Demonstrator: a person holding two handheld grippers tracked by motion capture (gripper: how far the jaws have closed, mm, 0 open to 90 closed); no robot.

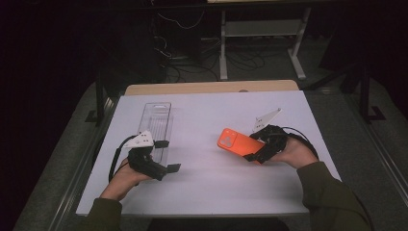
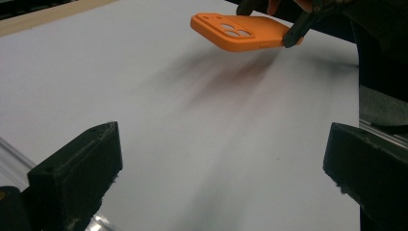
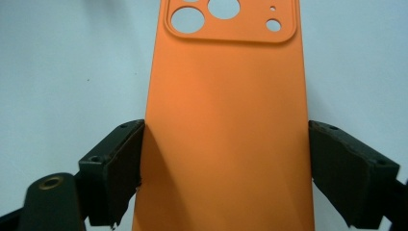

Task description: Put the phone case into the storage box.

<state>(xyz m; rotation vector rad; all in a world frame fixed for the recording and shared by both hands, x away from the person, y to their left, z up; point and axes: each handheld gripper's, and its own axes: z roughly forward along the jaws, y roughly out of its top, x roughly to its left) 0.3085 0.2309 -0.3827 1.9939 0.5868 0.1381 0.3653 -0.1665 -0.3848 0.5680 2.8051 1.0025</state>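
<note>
An orange phone case (image 1: 234,141) with camera cut-outs hangs above the white table, back side up. My right gripper (image 1: 255,150) is shut on it. In the right gripper view its jaws (image 3: 226,168) press on the two long edges of the case (image 3: 226,96). My left gripper (image 1: 167,155) is open at the left of the table with nothing between its fingers. In the left gripper view its jaws (image 2: 221,168) stand wide over bare table, and the case (image 2: 238,32) floats farther off with its shadow beneath it.
A clear plastic tray (image 1: 156,122) lies lengthwise just beyond the left gripper; its edge (image 2: 9,154) shows beside the left jaw. The white table sheet (image 1: 211,110) ends at a wooden strip at the back. Cables and a desk frame (image 1: 262,29) stand beyond the table.
</note>
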